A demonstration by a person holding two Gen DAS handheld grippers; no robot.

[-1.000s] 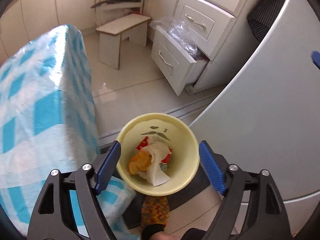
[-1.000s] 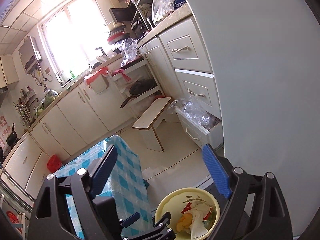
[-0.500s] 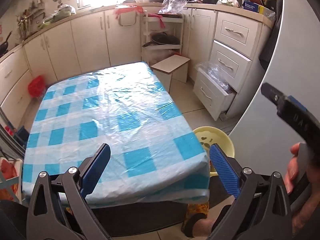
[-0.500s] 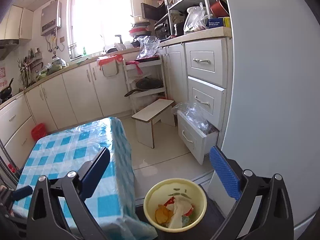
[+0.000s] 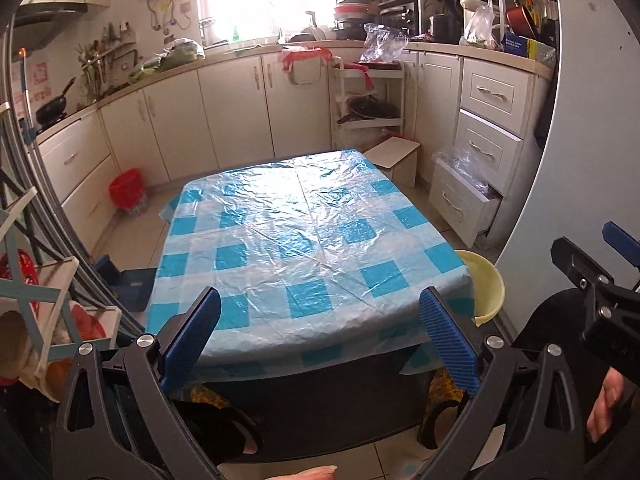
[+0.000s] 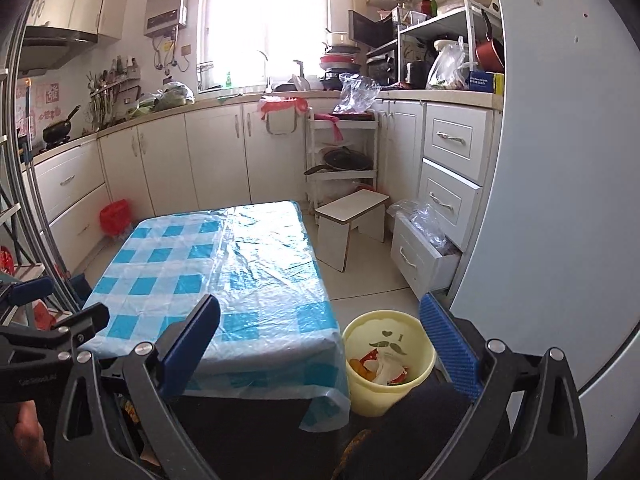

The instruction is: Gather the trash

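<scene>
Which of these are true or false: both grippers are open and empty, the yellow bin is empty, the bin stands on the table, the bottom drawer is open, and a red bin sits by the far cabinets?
1. Both the left gripper and the right gripper are open and hold nothing. True.
2. The yellow bin is empty. False: it holds paper and wrapper trash.
3. The yellow bin stands on the table. False: it stands on the floor beside the table.
4. The bottom drawer is pulled open. True, with clear plastic in it.
5. A red bin sits by the far cabinets. True.
</scene>
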